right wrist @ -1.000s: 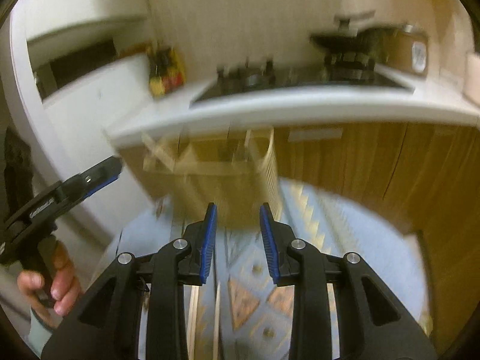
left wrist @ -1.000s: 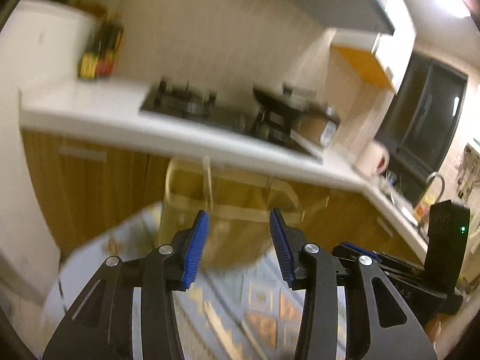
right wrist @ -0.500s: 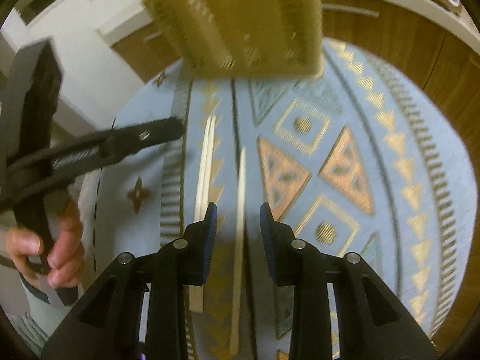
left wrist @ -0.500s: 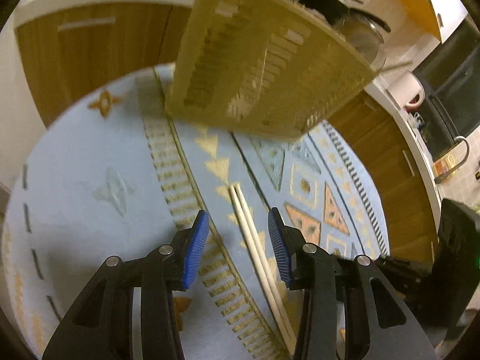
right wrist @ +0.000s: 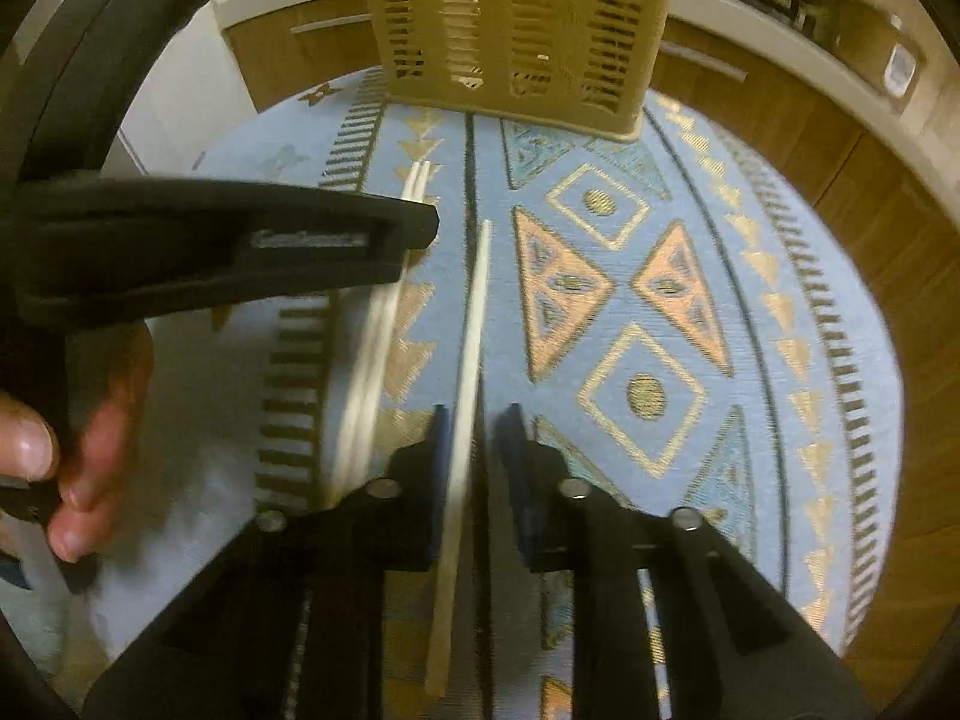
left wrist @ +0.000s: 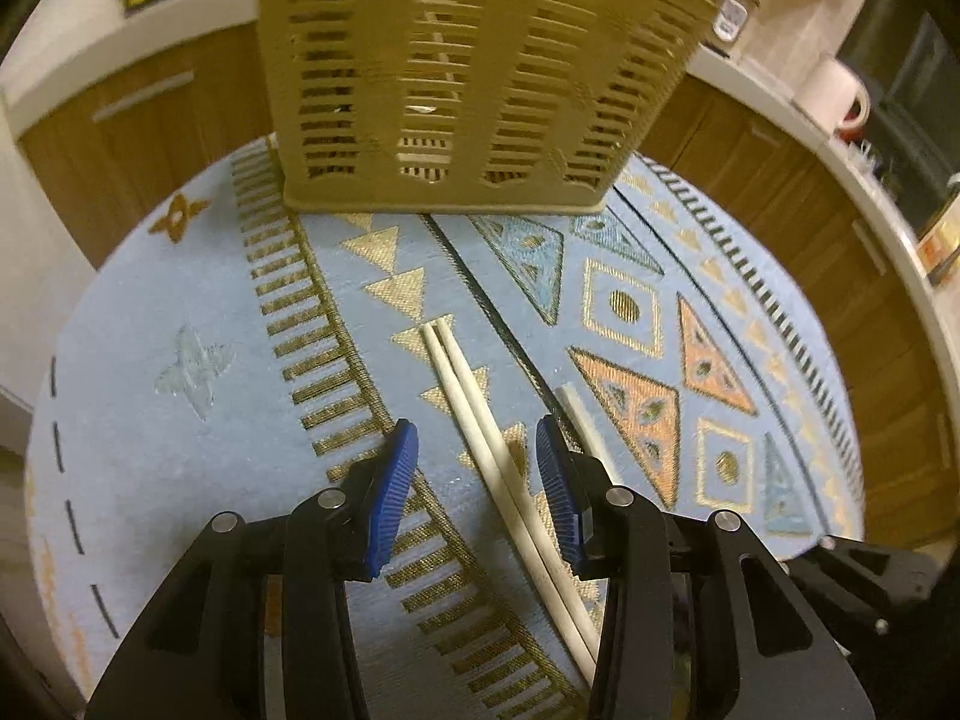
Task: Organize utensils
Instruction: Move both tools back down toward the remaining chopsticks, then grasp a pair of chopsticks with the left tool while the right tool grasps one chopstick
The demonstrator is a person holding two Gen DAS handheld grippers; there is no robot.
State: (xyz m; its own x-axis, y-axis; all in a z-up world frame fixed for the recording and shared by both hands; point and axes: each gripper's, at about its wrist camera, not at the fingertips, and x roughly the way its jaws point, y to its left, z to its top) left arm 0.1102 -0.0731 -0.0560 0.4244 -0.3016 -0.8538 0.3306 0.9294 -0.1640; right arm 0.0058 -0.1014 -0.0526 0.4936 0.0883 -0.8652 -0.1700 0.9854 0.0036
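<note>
Chopsticks are being addressed on the patterned mat: a pair [left wrist: 480, 432] is being straddled by the spread left gripper [left wrist: 474, 480], while a single chopstick [right wrist: 471, 348] is being closed upon by the right gripper [right wrist: 474, 468]. The slotted holder [left wrist: 468, 72] at the far side is judged yet to be loaded with these three.

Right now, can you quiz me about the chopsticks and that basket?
1. True or false: the basket lies tipped over on the rug.
2. How many chopsticks lie between the left gripper's jaws?
3. Between the right gripper's jaws is: A) a spoon B) a single chopstick C) nothing.
Key: 1 false, it stands upright. 2 two. 3 B; those jaws have just been closing, with a gap on one side.
</note>
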